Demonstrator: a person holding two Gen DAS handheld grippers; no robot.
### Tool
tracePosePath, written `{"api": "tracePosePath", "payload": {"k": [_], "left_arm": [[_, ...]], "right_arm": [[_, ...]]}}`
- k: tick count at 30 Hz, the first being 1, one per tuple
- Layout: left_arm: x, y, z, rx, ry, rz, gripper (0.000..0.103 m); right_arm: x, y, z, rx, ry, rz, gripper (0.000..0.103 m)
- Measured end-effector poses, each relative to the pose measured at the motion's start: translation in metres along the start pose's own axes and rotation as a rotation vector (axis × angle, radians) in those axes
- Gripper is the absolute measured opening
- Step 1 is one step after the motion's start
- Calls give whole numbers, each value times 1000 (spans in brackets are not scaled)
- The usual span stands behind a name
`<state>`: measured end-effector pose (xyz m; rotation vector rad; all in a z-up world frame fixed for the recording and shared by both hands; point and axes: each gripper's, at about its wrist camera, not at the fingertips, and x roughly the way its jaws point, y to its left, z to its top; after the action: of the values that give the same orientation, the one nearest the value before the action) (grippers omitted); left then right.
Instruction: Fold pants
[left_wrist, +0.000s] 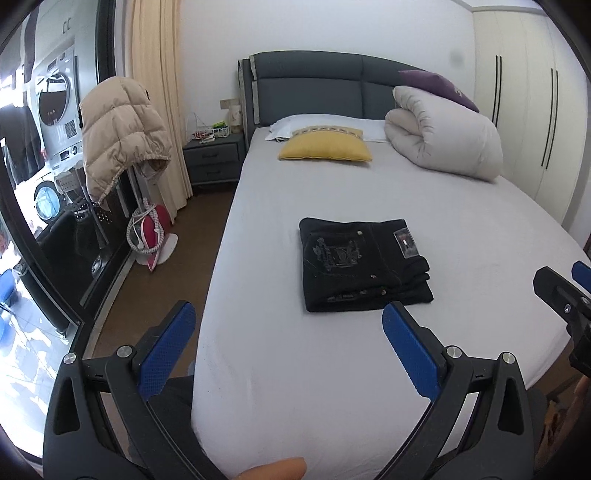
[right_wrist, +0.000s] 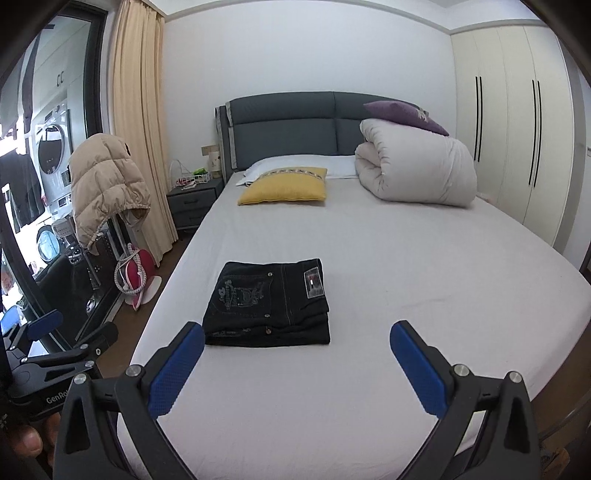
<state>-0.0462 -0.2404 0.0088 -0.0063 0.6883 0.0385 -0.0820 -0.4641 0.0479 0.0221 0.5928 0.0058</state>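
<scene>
A pair of black pants (left_wrist: 364, 264) lies folded into a compact rectangle on the grey bed sheet (left_wrist: 332, 369), back pocket embroidery and a label facing up. The right wrist view shows the same pants (right_wrist: 271, 302) near the bed's foot. My left gripper (left_wrist: 286, 343) hovers over the near edge of the bed, open, nothing between its blue pads. My right gripper (right_wrist: 297, 363) is also open and empty, held back from the pants. Each gripper shows at the edge of the other's view: the right one (left_wrist: 565, 291), the left one (right_wrist: 62, 332).
A yellow cushion (right_wrist: 284, 186), white pillow and rolled white duvet (right_wrist: 417, 166) with a purple cushion lie by the dark headboard. Left of the bed stand a nightstand (right_wrist: 192, 203), a beige jacket (right_wrist: 107, 184) on a rack, a red iron (right_wrist: 136, 273) and a mirror. Wardrobes (right_wrist: 517, 147) line the right wall.
</scene>
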Motion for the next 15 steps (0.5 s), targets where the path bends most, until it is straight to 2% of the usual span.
{"api": "tracePosePath", "payload": {"k": [15], "left_arm": [[29,-3,0,11,56,-22,103]], "right_arm": [[2,3,-4,-11,28,-15,103]]}}
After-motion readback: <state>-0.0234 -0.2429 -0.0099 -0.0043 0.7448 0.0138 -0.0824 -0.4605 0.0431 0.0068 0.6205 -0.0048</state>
